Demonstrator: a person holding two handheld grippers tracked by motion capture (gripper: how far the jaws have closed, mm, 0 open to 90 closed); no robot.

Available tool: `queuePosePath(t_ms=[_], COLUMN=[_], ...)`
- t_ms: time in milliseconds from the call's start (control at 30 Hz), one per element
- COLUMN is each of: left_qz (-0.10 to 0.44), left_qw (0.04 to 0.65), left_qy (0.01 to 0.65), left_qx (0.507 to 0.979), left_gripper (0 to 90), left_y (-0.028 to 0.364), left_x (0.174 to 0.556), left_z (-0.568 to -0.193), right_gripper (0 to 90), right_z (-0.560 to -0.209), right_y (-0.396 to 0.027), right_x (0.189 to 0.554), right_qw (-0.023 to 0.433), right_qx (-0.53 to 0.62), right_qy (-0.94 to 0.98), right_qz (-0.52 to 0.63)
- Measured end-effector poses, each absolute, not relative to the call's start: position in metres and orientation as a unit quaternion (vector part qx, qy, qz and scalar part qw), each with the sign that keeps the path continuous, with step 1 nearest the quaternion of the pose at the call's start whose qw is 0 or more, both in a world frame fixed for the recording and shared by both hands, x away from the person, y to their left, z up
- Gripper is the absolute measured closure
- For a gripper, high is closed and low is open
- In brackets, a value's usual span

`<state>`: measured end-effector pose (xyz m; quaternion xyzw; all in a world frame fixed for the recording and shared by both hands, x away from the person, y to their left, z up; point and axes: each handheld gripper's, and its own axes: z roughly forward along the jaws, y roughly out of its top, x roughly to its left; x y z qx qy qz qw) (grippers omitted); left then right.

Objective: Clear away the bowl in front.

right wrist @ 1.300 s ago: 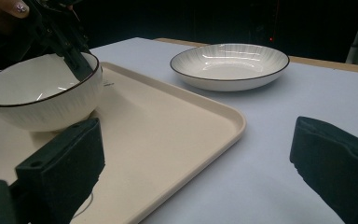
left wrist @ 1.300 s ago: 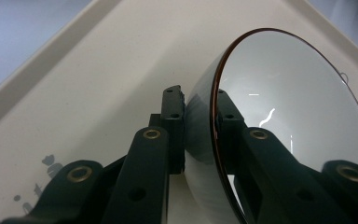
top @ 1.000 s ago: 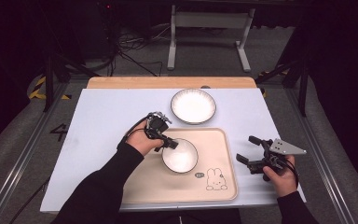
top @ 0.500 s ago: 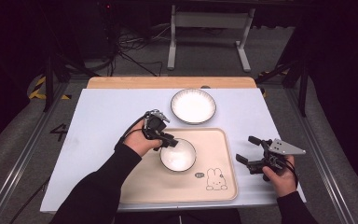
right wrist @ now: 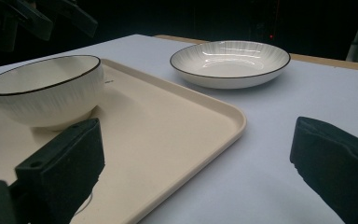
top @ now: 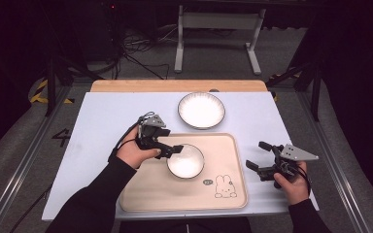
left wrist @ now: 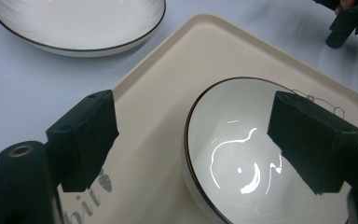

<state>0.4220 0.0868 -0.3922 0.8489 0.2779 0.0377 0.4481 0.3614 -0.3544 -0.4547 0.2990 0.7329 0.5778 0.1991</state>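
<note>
A white bowl (top: 186,161) with a dark rim stands on the cream tray (top: 150,189), left of its middle. My left gripper (top: 172,151) is at the bowl's left rim, and its jaws have just been opening. In the left gripper view, one jaw is over the tray (left wrist: 158,116) and the other over the inside of the bowl (left wrist: 233,154). The rim lies between the pads and neither touches it. My right gripper (top: 257,155) is open and empty over the table, just right of the tray.
A wide shallow white plate (top: 201,110) sits on the white table (top: 102,121) behind the tray; the right gripper view has it (right wrist: 230,60) beyond the tray's corner (right wrist: 158,126). A rabbit drawing (top: 225,187) marks the tray's front right.
My left gripper has let go of the bowl's rim, its jaws now stand wide, and it has drawn slightly back to the left. Bowl and right gripper have kept their places.
</note>
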Motion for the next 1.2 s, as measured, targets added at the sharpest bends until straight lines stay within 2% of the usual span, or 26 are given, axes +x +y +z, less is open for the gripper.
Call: queuePosePath(t_ms=[767,1200], left_qz=[0.087,0.100], left_qw=[0.493,0.526], left_qy=[0.295,0.310], left_qx=[0.814,0.786], left_gripper=[11.1,2.7], left_y=[0.154,0.178], left_x=[0.386,0.376], left_z=[-0.395,-0.399], right_gripper=[2.8,2.6], right_z=[-0.455,-0.455], right_y=[-0.356,-0.356], right_x=[0.363,0.363], right_qw=[0.189,0.190], right_qx=[0.300,0.301], right_qy=[0.732,0.732], right_qz=[0.582,0.581])
